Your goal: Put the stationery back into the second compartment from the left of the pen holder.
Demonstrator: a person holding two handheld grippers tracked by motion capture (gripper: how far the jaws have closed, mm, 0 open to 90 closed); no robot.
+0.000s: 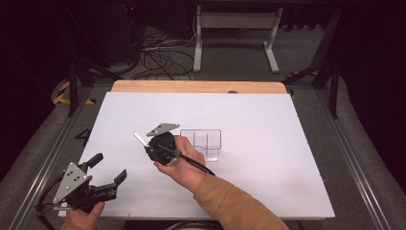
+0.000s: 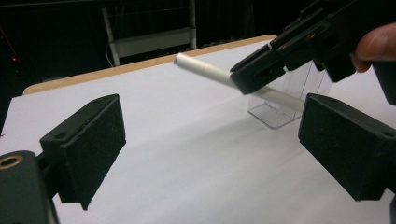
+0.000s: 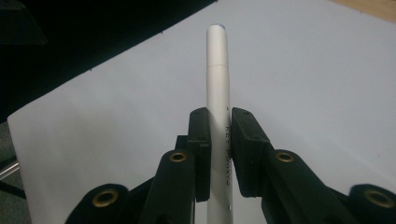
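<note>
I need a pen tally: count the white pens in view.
1. The white pen is clamped in the right tongs, held above the white table beside the clear plastic holder. No others visible.

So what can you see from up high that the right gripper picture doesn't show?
From up high: the clear plastic box, the left tool wide open near the table's front corner, the person's hands, and the floor cables. The right gripper view alone shows lettering on the white pen. Both show the right tool shut on that pen above the white table.
</note>
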